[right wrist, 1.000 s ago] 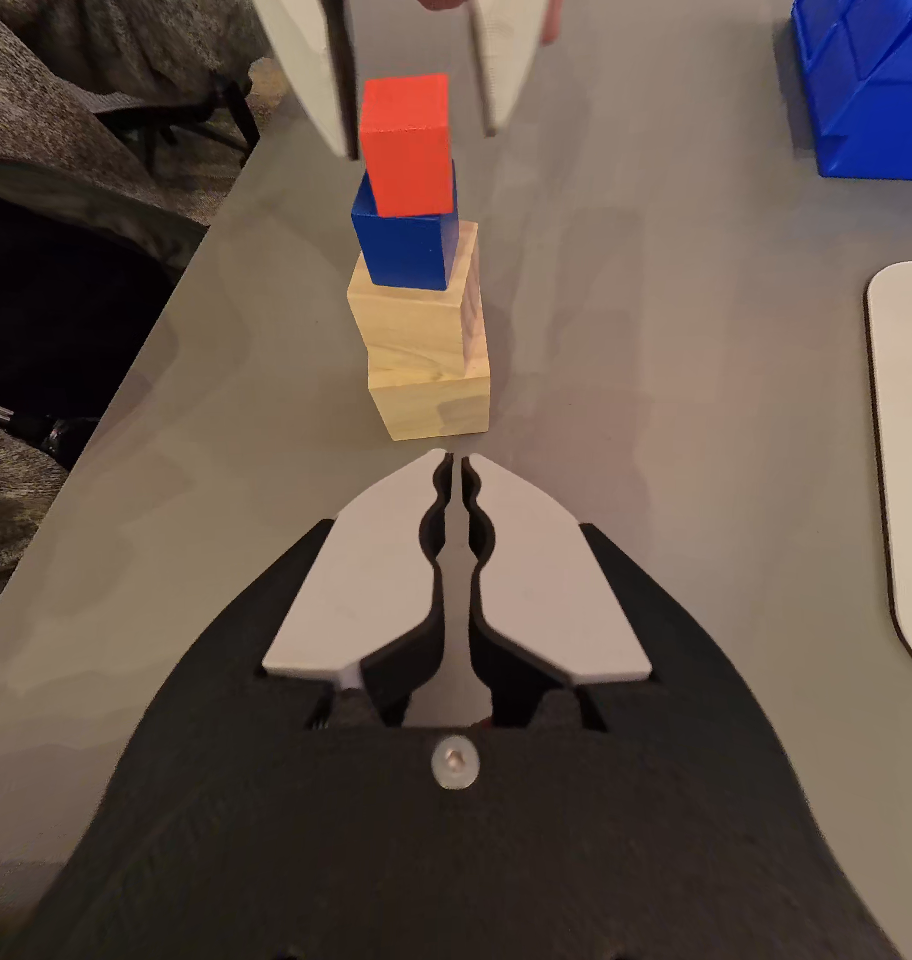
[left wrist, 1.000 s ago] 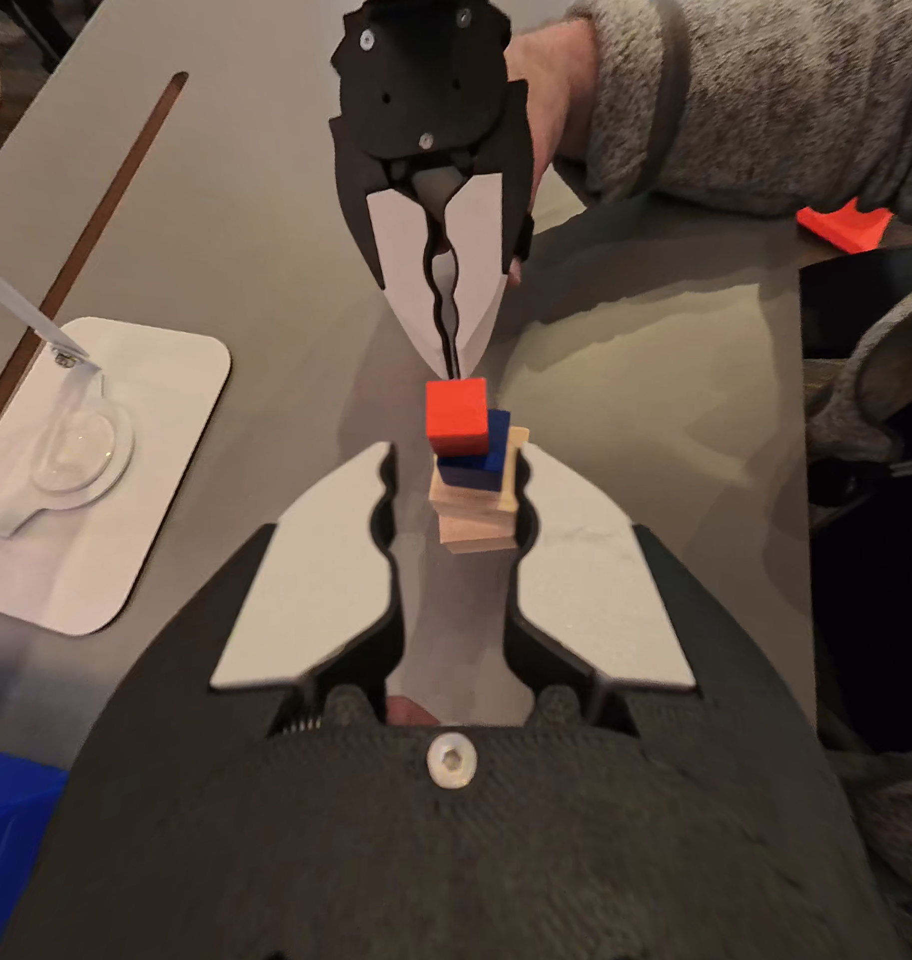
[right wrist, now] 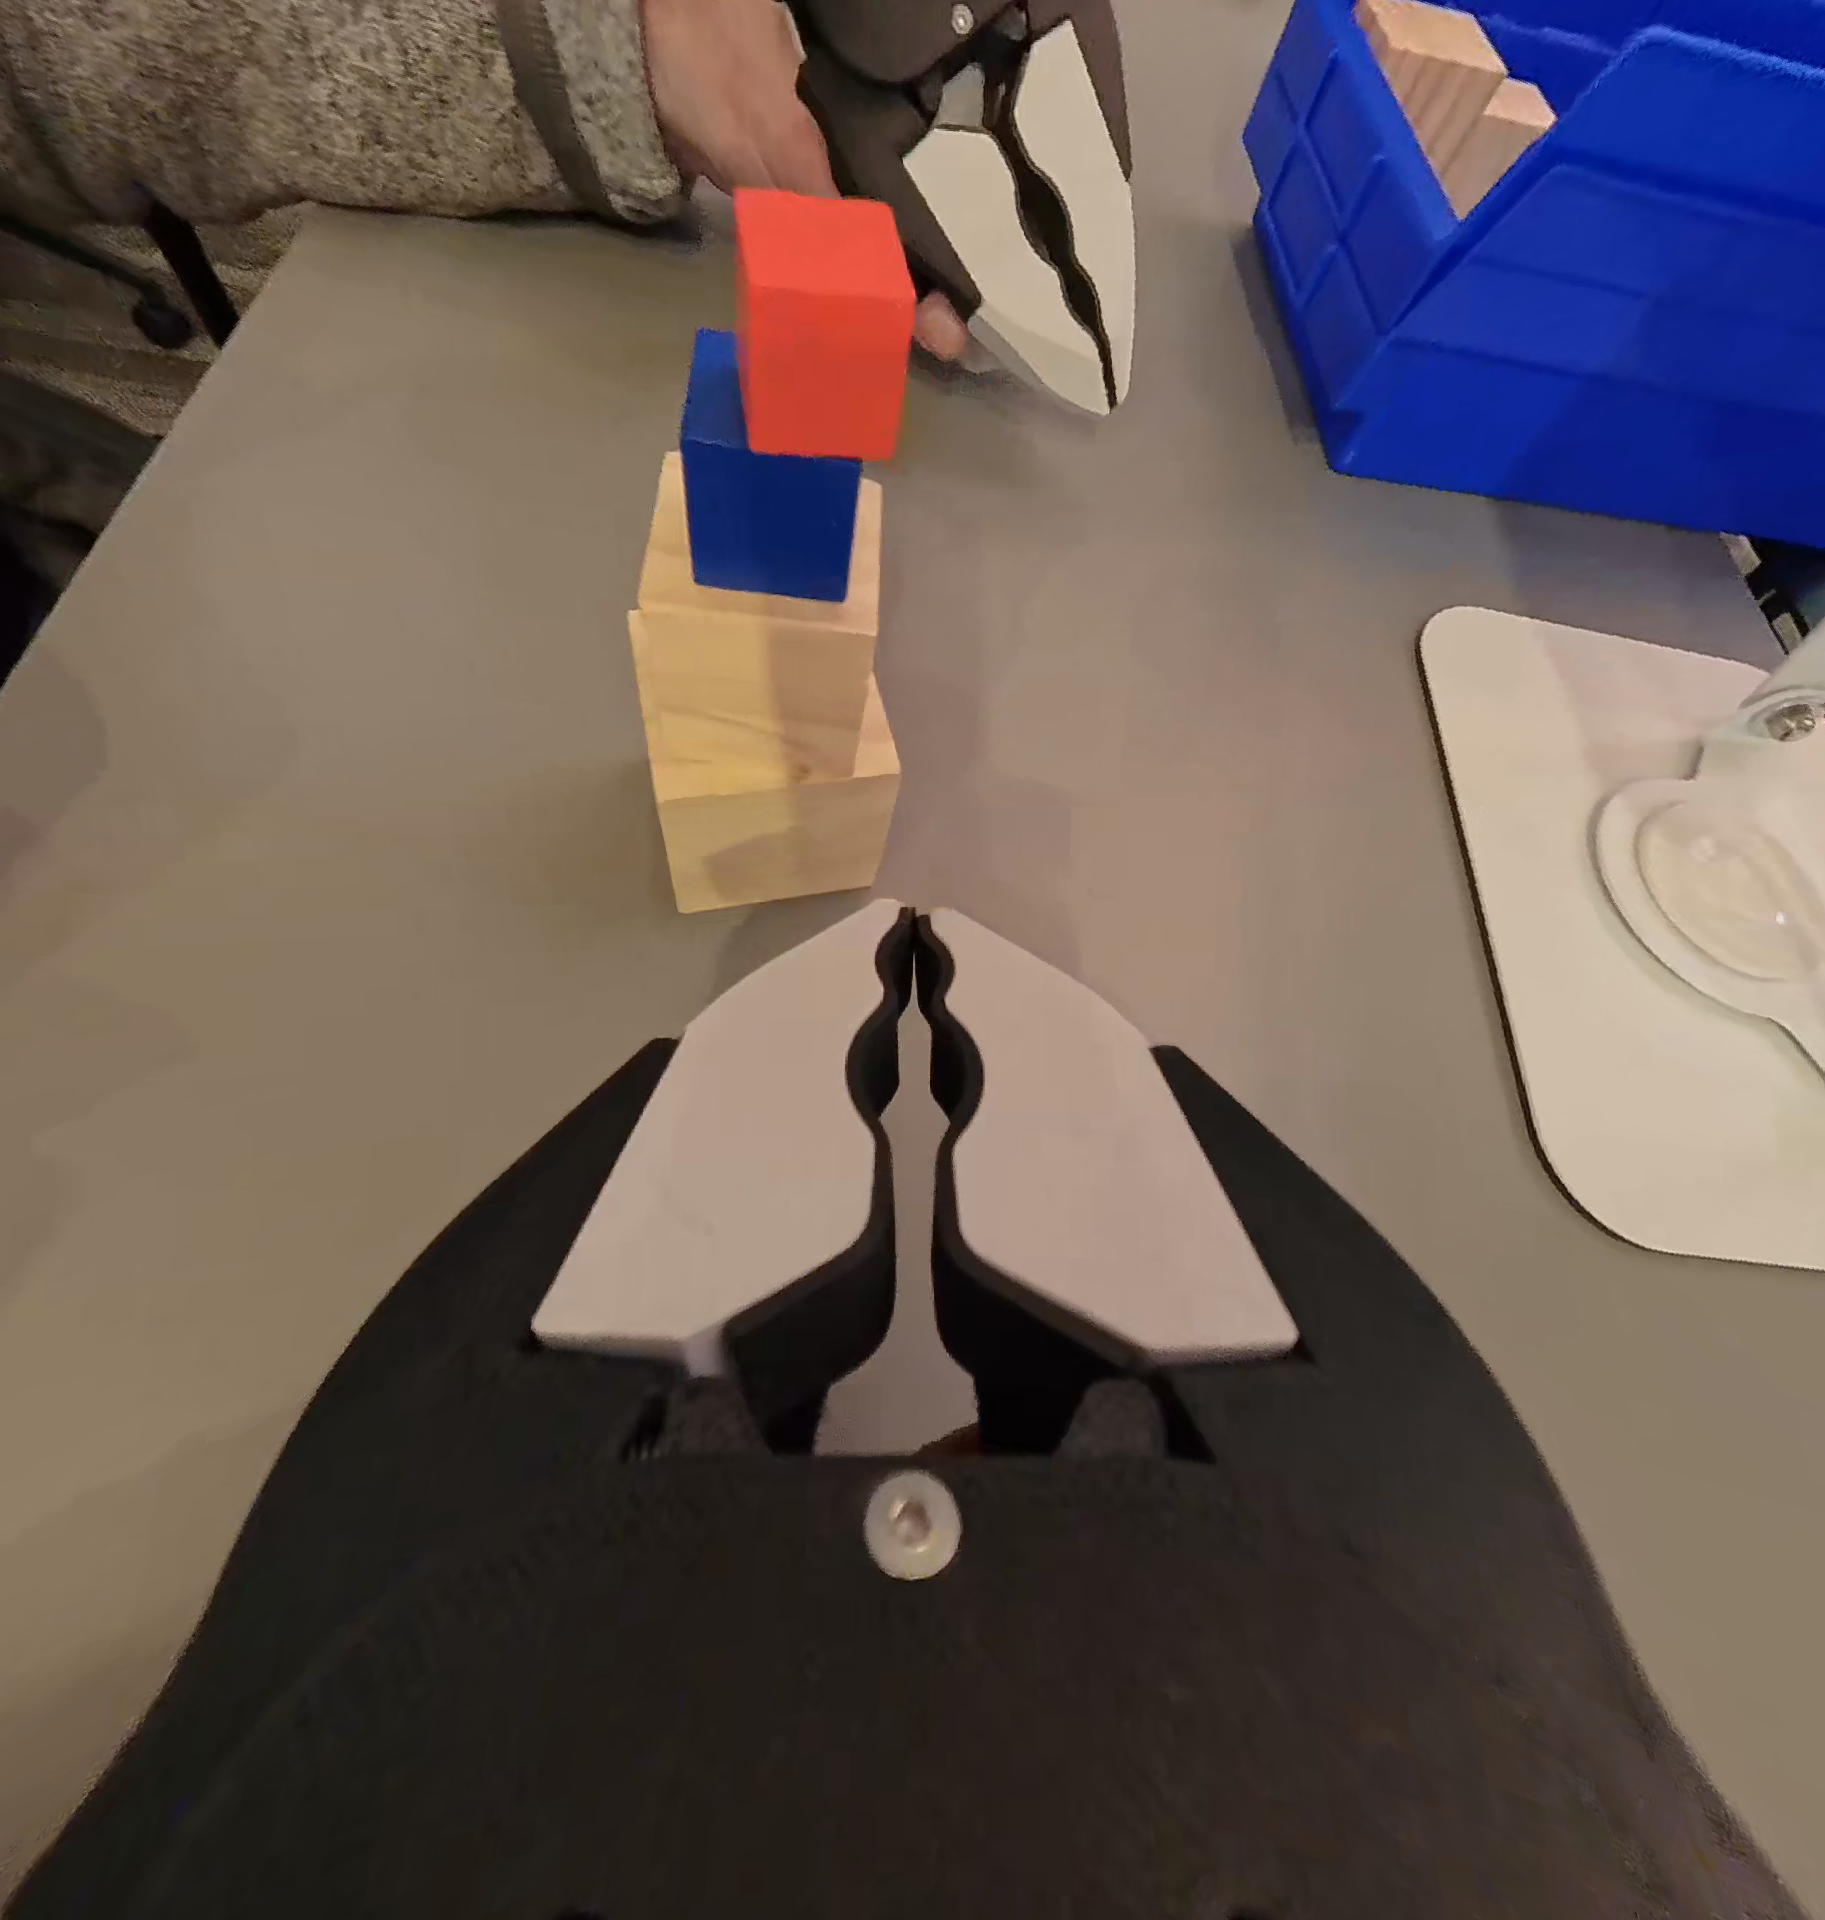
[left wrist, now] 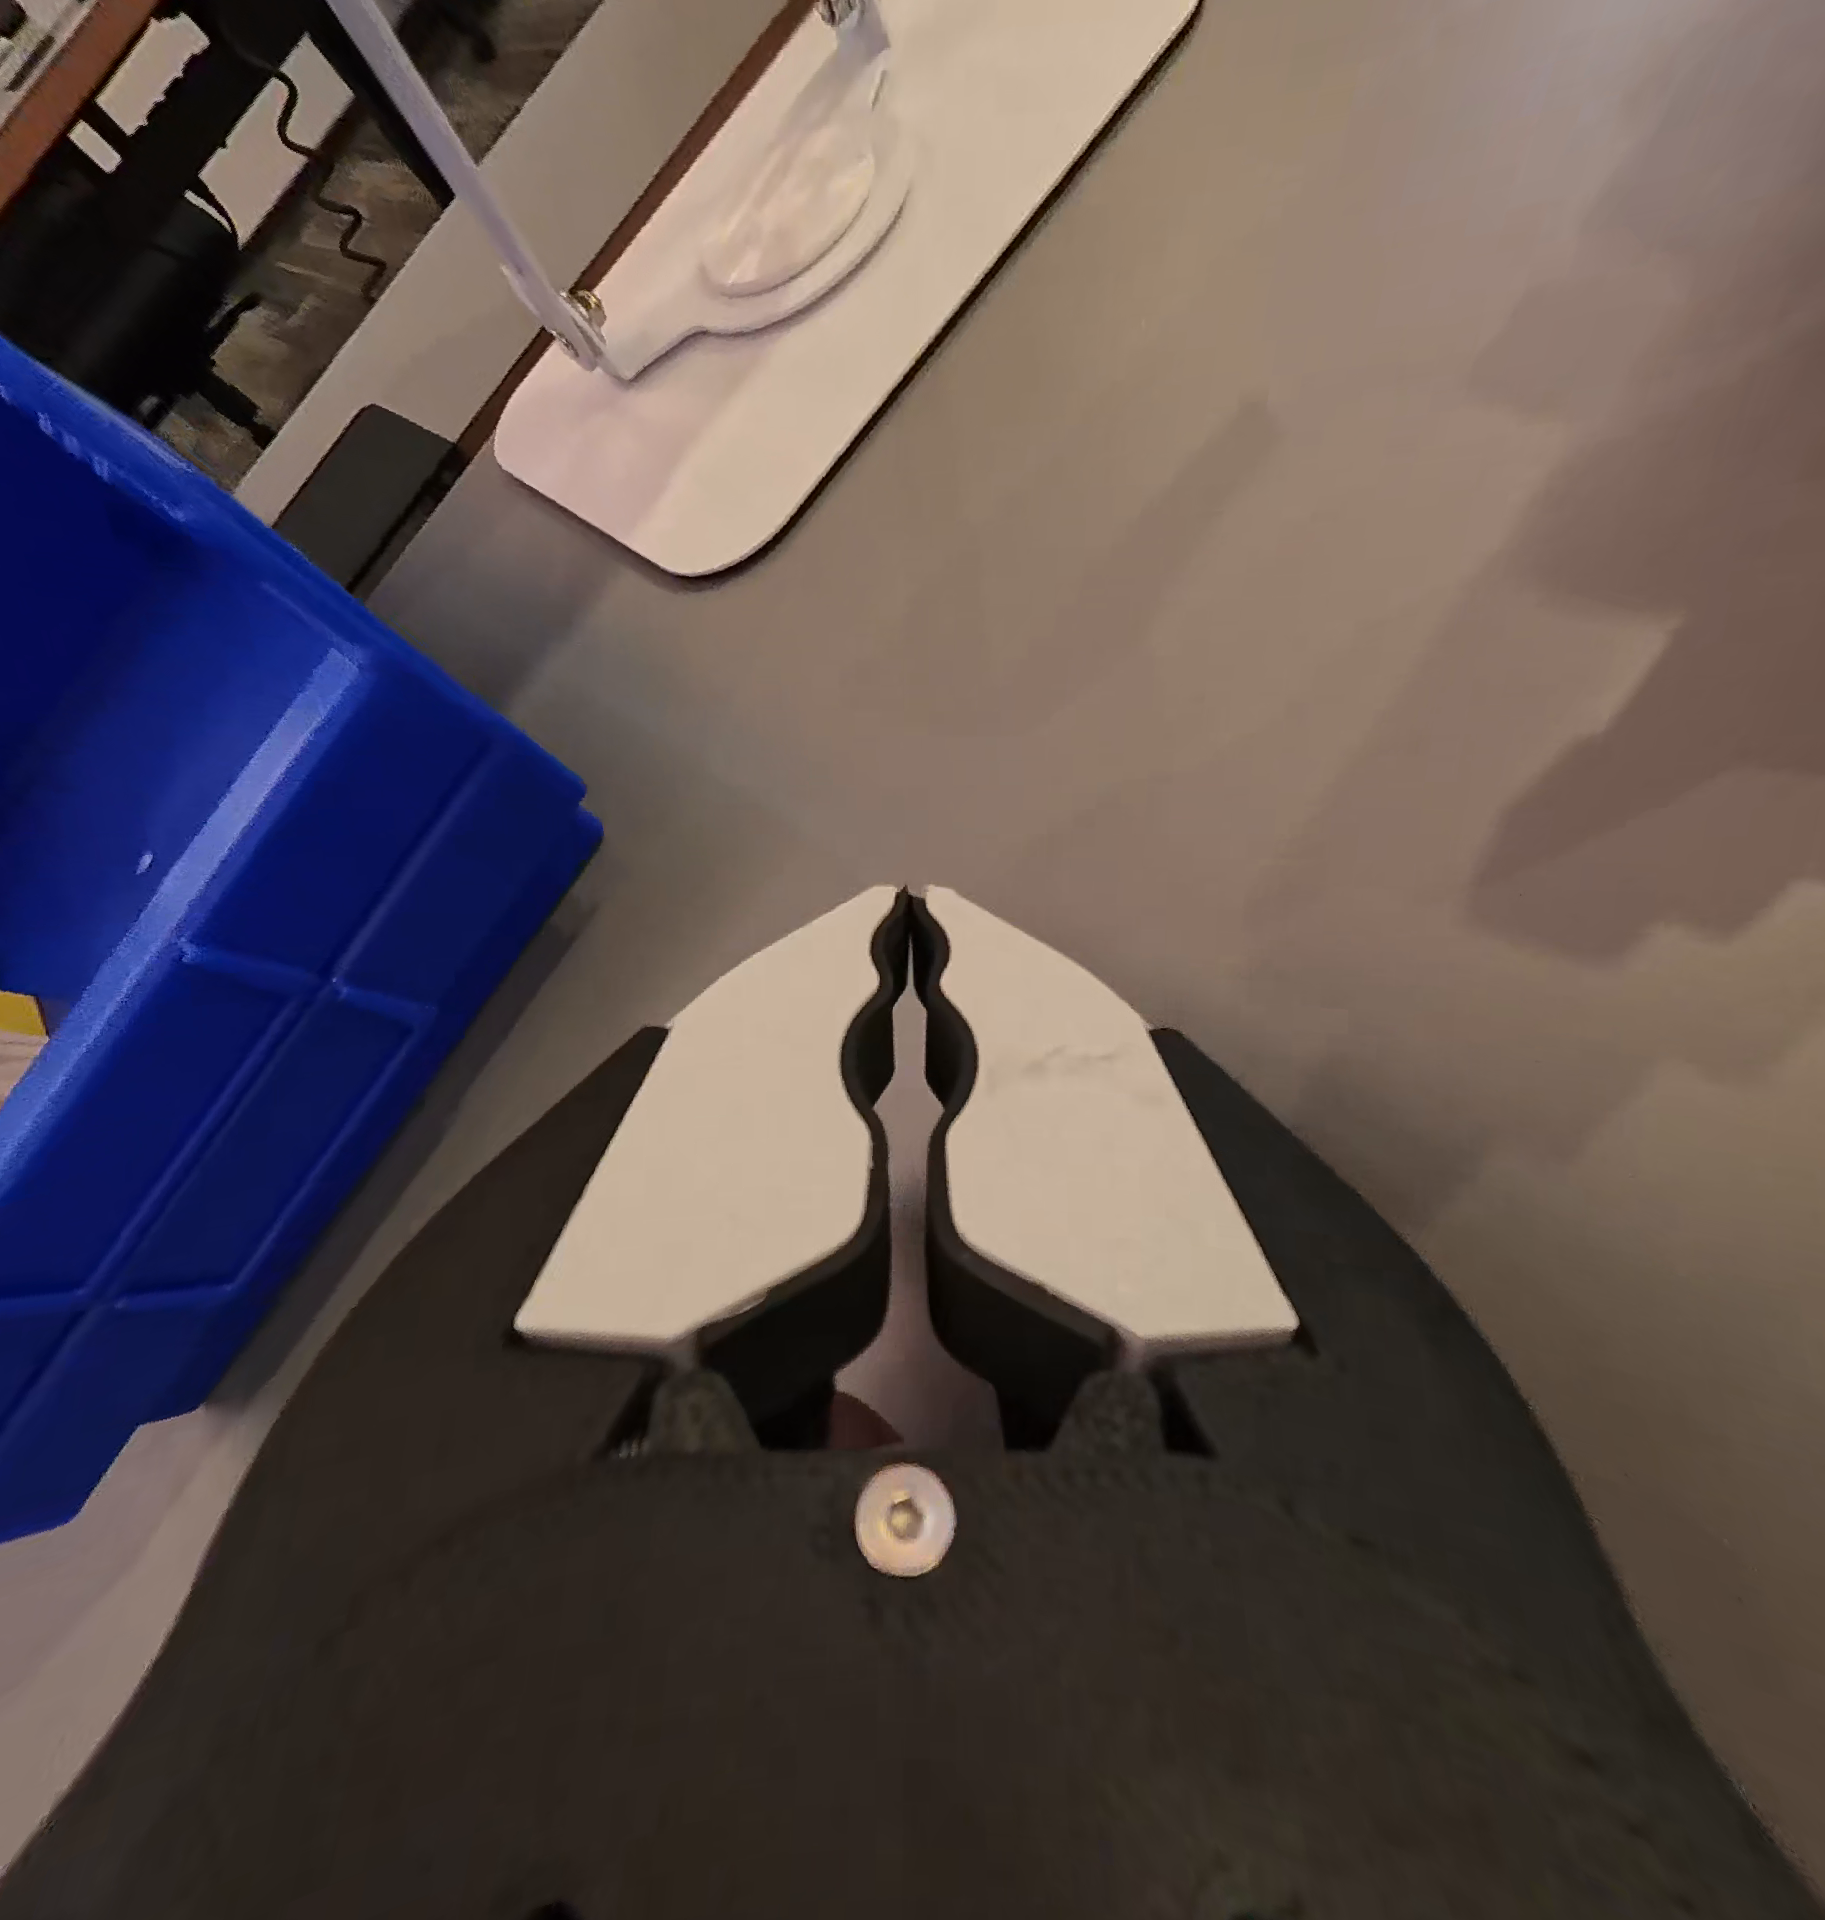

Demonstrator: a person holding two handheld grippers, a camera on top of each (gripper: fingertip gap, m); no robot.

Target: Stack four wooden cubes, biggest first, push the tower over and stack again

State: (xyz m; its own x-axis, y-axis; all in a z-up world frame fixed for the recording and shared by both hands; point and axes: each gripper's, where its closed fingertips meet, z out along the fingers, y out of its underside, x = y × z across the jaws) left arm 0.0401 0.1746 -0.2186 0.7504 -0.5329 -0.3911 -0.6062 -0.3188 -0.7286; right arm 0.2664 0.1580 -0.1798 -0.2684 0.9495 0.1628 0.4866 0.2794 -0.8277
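Both grippers have their fingers pressed together and carry nothing: the right gripper sits low in the frame's centre, its tips just short of the bottom natural-wood cube, and the left gripper hangs at top centre, beside the red cube. Four cubes stand stacked mid-frame on the grey table, red over the blue cube over the second natural-wood cube. At upper right sits a blue bin, below it a white mat.

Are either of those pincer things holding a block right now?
No. The left gripper and right gripper are both shut on nothing; the red cube sits free.
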